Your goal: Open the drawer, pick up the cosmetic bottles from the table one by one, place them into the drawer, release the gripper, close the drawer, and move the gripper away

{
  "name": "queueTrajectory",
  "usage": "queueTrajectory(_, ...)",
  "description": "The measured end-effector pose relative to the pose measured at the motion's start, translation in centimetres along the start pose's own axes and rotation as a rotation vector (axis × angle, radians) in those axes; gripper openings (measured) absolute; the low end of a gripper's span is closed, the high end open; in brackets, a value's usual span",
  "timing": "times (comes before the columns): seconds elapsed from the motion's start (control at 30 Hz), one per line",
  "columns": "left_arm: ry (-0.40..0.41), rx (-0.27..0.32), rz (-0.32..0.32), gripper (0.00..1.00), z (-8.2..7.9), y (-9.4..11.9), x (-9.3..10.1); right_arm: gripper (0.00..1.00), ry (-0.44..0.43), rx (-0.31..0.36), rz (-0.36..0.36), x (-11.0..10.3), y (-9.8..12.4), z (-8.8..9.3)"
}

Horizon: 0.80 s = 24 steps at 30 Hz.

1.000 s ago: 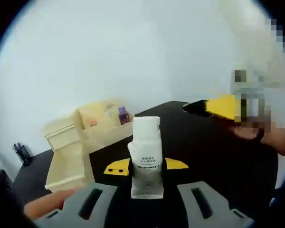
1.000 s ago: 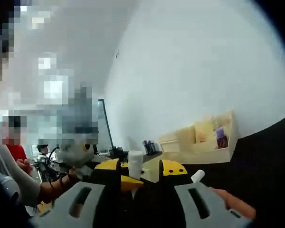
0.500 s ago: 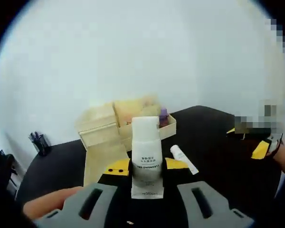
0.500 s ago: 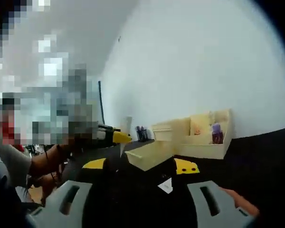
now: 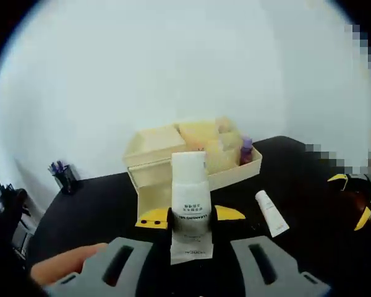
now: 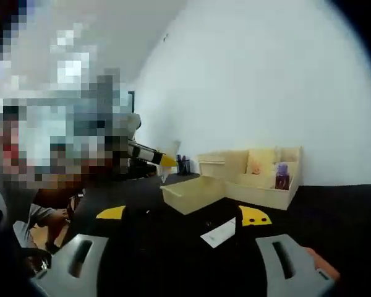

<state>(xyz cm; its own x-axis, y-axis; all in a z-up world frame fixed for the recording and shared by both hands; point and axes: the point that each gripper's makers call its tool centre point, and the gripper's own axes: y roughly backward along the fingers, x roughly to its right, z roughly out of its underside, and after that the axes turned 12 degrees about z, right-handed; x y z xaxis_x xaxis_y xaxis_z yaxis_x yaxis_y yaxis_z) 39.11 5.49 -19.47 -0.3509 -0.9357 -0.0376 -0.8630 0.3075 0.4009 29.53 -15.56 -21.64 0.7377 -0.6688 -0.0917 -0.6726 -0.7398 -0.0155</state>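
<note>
A white cosmetic bottle (image 5: 189,197) with grey print stands upright between the yellow-tipped jaws of my left gripper (image 5: 190,217), which is shut on it above the black table (image 5: 99,210). Right behind it the cream drawer (image 5: 149,193) stands pulled out of the cream organizer (image 5: 191,145). A white tube (image 5: 271,213) lies on the table to the right. In the right gripper view, my right gripper (image 6: 184,216) is open wide with nothing between its jaws, and the tube (image 6: 217,234) lies just ahead of it. The open drawer (image 6: 191,193) is beyond. The left gripper (image 6: 151,154) hangs at the left.
A small purple bottle (image 5: 246,150) sits in the organizer's open tray (image 6: 260,192). A pen holder (image 5: 63,176) stands at the table's far left by the white wall. The right gripper (image 5: 352,198) shows at the right edge. A person's finger (image 5: 68,260) rests on the left gripper.
My left gripper has carried the bottle toward the organizer, which now sits straight behind it. The right gripper's jaws have spread wider and it has drawn nearer the tube.
</note>
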Motion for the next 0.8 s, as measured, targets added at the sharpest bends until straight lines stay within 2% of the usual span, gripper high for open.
queueTrajectory(0.17,0.040,-0.043,-0.022,0.20,0.8,-1.4,-1.5,0.64,-0.008,-0.003,-0.010,-0.4,0.0,0.1)
queueTrajectory(0.2,0.056,-0.056,-0.025,0.20,0.8,-1.9,-2.4,0.63,-0.008,-0.004,-0.011,-0.4,0.0,0.2)
queueTrajectory(0.47,0.127,-0.129,-0.049,0.20,2.5,-4.5,-5.4,0.62,-0.004,-0.016,-0.028,-0.9,-0.1,0.5)
queueTrajectory(0.67,0.162,-0.177,-0.074,0.20,4.1,-5.7,-6.3,0.61,-0.008,-0.017,-0.034,-1.0,0.0,0.5)
queueTrajectory(0.8,0.197,-0.199,-0.065,0.20,5.3,-6.8,-6.8,0.60,-0.007,-0.016,-0.038,-1.1,0.0,0.4)
